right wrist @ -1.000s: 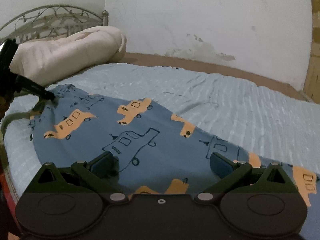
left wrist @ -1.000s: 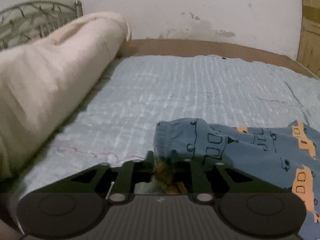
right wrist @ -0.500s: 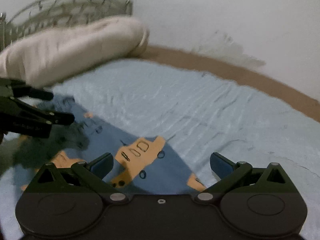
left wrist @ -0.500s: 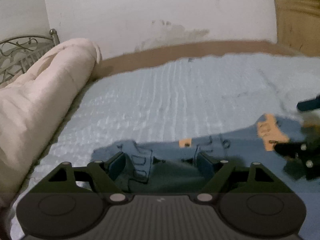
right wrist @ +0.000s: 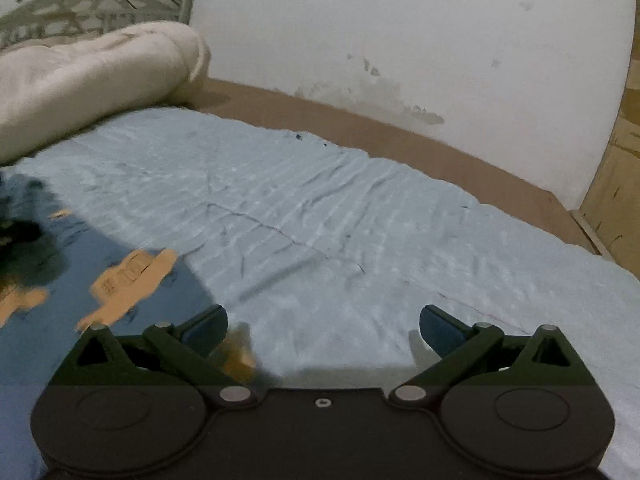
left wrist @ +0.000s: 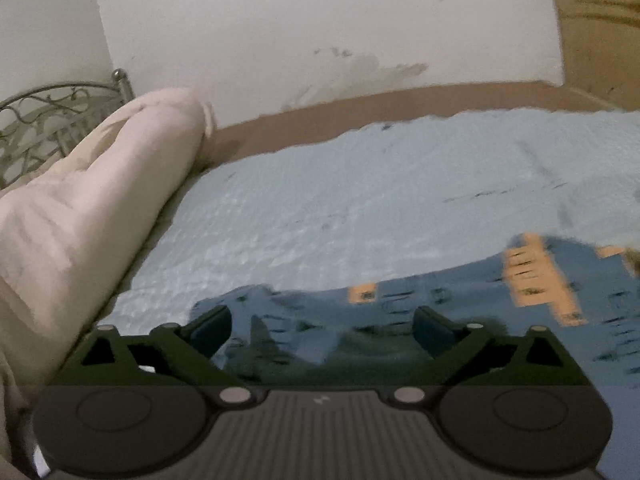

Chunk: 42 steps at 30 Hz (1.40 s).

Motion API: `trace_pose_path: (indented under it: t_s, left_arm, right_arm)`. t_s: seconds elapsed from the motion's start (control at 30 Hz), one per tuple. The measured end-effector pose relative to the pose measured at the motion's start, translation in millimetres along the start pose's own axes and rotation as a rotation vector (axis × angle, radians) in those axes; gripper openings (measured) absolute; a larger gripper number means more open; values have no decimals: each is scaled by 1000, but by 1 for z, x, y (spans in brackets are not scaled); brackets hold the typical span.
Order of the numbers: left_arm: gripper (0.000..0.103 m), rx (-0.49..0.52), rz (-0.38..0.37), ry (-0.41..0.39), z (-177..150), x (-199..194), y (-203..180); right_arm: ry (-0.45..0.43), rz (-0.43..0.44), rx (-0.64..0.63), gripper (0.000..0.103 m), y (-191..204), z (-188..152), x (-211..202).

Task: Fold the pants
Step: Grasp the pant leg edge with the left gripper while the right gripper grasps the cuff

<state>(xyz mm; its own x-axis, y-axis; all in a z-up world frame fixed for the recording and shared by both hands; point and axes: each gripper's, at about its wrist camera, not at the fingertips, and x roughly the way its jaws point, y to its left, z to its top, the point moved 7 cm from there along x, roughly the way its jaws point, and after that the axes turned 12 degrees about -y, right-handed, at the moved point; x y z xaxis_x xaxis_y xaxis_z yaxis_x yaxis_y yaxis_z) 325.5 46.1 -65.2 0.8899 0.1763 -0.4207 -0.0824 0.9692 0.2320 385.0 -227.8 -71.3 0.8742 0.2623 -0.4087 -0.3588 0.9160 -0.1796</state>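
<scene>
The blue pants [left wrist: 460, 312] with orange and outlined vehicle prints lie on the light blue bedsheet [left wrist: 360, 208]. In the left wrist view they spread from between my fingers out to the right. My left gripper [left wrist: 322, 326] is open just over their near edge, holding nothing. In the right wrist view the pants [right wrist: 100, 280] lie at the lower left. My right gripper [right wrist: 323, 328] is open and empty over bare sheet beside the pants' right edge; its left finger sits at the cloth's border.
A rolled cream blanket [left wrist: 80, 208] lies along the bed's left side, also in the right wrist view [right wrist: 88, 76]. A metal headboard [right wrist: 80, 4] stands behind it. A brown mattress edge [right wrist: 360, 120] and white wall border the far side. Wooden furniture [right wrist: 612, 184] stands at right.
My left gripper let go of the pants' waistband and opened, then shifted back. My right gripper moved right, off the pants onto bare sheet. The pants now lie flat.
</scene>
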Motion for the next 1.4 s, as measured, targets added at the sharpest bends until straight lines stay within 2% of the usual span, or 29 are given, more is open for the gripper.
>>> trace_pose_path:
  t_s: [0.1,0.27,0.37,0.63,0.7,0.8,0.93,1.1,1.23,1.4]
  left_arm:
    - [102,-8,-70,-35,8,-22,-27]
    - [102,21,-226,-47,12,-52,-94]
    - [102,49,-285,-48,8,-62,-130]
    - [102,63,-360,-7,-3,-75,-204]
    - [102,59,-379,-11,-1,-79,-220]
    - [102,54,-414,-20,4,-81,-244]
    - [102,56,-474,-49,13,-84,-279]
    - [102,62,-507,-42,13,-77,-307]
    - [102,66,-505,-30,7,-71,-314]
    - [102,38,-516,-4,5,-69,-310]
  right_arm:
    - [-20,20,-32,102,-7,-14,-51]
    - [-38,-21,-68,102,-17,-57,-121]
    - [-16,-106,-102,102,-36,-84,-143]
    - [-81,-336,-7,102,-116,-121,-188]
    - [-100,-446,12,102,-137,-128,-203]
    - [-171,-512,132,102,-157,-136,-232]
    - [-217,-481,301,102,-168,-147,-257]
    - [-197,-353,480,102,-169,-162,-261]
    - [-201,-278,585,102,-161,-163,-262]
    - [-226,-190,655,102,-149,-153,-263]
